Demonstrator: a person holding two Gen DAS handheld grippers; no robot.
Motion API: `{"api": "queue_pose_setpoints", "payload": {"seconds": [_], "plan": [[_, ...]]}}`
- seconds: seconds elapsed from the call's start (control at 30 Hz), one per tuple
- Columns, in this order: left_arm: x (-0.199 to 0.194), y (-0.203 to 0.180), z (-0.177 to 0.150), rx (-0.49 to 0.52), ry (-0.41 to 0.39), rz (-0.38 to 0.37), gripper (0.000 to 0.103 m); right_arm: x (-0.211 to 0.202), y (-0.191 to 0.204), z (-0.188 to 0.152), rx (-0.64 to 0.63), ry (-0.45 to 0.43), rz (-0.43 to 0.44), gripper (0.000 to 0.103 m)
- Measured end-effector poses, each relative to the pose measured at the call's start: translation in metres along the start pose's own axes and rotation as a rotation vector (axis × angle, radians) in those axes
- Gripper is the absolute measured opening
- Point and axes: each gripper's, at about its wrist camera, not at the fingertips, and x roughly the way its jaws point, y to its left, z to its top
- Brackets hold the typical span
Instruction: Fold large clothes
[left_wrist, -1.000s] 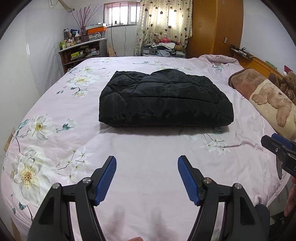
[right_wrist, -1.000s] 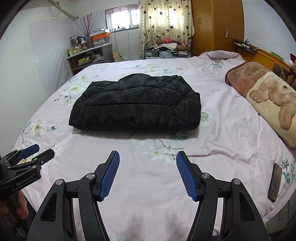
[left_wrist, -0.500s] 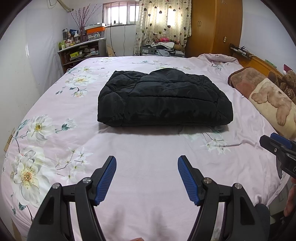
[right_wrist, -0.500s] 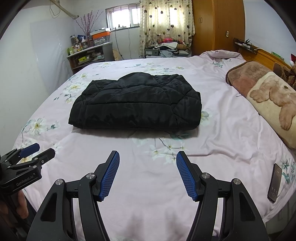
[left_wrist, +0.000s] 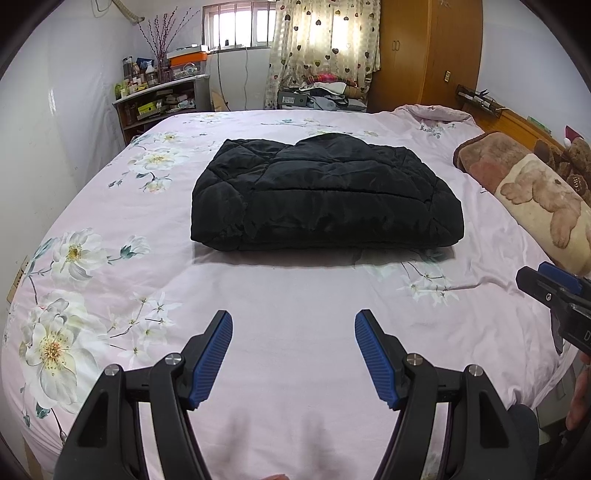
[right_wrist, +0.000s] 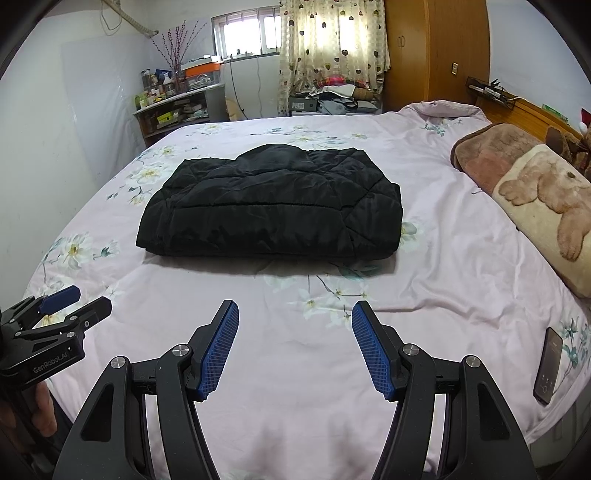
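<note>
Left wrist view showed the left gripper (left_wrist: 293, 350) spread wide and empty, the folded black quilted jacket (left_wrist: 325, 195) mid-bed on the pink floral sheet (left_wrist: 110, 295), the right gripper (right_wrist: 294, 347) likewise spread, its far fold hidden.

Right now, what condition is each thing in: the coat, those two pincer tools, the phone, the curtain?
Black jacket: folded into a compact rectangle, lying flat on the bed, untouched.
Left gripper: open, empty, held above the sheet.
Right gripper: open, empty, held above the sheet.
Phone: lying flat near the bed's edge, screen dark.
Curtain: drawn across the window.
Wardrobe: doors closed.
</note>
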Motion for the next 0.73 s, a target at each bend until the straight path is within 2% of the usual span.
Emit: {"api": "queue_pose_setpoints", "payload": {"seconds": [0.43,0.73], "plan": [[0.017,-0.004,-0.001,0.006,0.029,-0.006,0.071,0.015,-0.014,0.000,-0.001,0.023,0.007,0.064],[0.028,-0.004,0.000,-0.021,0.020,-0.011,0.071,0.025,-0.016,-0.001,-0.004,0.027,0.013,0.064]]}}
